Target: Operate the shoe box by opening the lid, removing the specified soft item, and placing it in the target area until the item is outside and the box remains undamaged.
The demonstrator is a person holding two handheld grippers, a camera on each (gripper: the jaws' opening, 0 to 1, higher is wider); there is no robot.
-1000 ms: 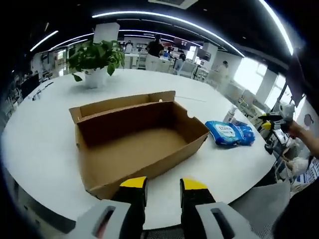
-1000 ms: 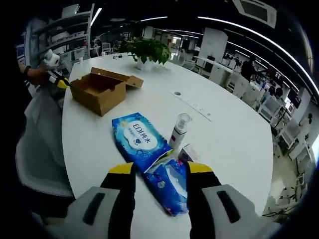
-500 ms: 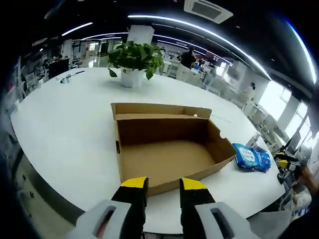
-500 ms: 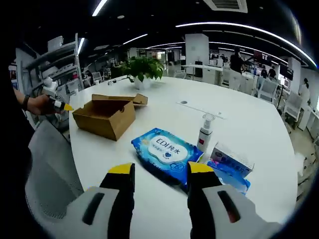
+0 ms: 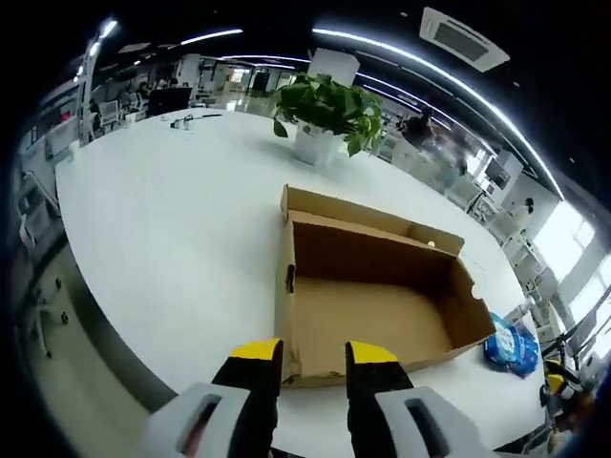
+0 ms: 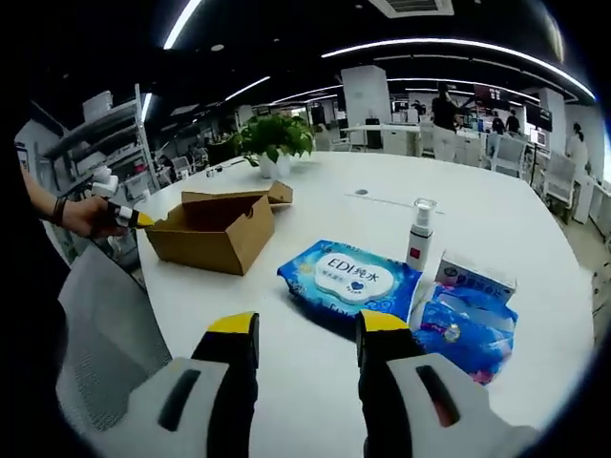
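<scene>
Left gripper view: the left tool (image 5: 313, 358) has its yellow-tipped jaws spread with nothing between them, hovering just off the near end of the open shoe box (image 5: 372, 301). The box sits on the white counter (image 5: 162, 219); its lid is folded back along the far long side, and the brown cardboard floor inside is bare. A potted plant (image 5: 326, 110) stands on the counter beyond the box. At the right edge, past the box's far end, a blue wet-wipe pack (image 5: 511, 345) lies on the counter, apart from the box.

Right gripper view: the right tool (image 6: 307, 329) is likewise spread and holds nothing, raised above the near part of the counter (image 6: 477, 229). Just ahead of it lies the blue wet-wipe pack (image 6: 351, 280), flat, label up, well outside the shoe box (image 6: 212, 229). To the right of the pack, a second blue soft packet (image 6: 466, 324) lies beside a small white carton (image 6: 474, 280); whether they touch cannot be told. A pump spray bottle (image 6: 418, 234) stands upright behind the pack. The box stands to the left, open, with the plant (image 6: 270, 143) behind it. A hand holding the left tool (image 6: 124, 218) is at the box's left end. A grey chair back (image 6: 105, 334) sits at lower left.
</scene>
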